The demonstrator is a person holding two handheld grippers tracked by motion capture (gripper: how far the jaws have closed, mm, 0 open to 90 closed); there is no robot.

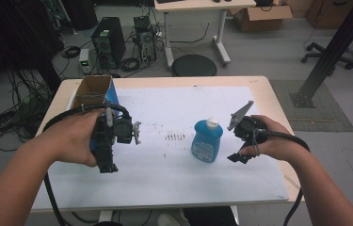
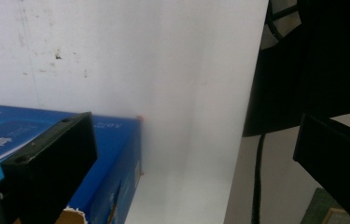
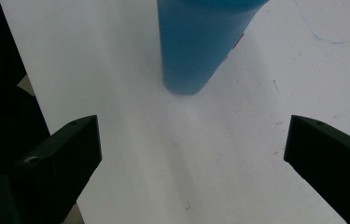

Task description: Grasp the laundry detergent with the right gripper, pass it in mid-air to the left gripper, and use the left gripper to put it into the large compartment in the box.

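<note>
A blue bottle (image 1: 206, 141) with a white cap stands upright near the middle of the white sheet (image 1: 164, 179). My right gripper (image 1: 235, 141) hovers just right of it, open; in the right gripper view the bottle (image 3: 195, 42) stands ahead between the wide-apart jaws of the gripper (image 3: 191, 156), untouched. A blue carton with an open cardboard top (image 1: 92, 92) sits at the table's left. My left gripper (image 1: 112, 141) is held beside it, open. In the left gripper view the carton (image 2: 112, 158) lies behind the left jaw, with nothing between the jaws of the gripper (image 2: 193, 161).
The wooden table's edge (image 1: 277, 108) runs close to the right hand. On the floor beyond are computer towers (image 1: 108, 42), tangled cables (image 1: 4, 122), a round black stool (image 1: 194, 65), a second desk (image 1: 197, 4) and a black frame post (image 1: 329, 52).
</note>
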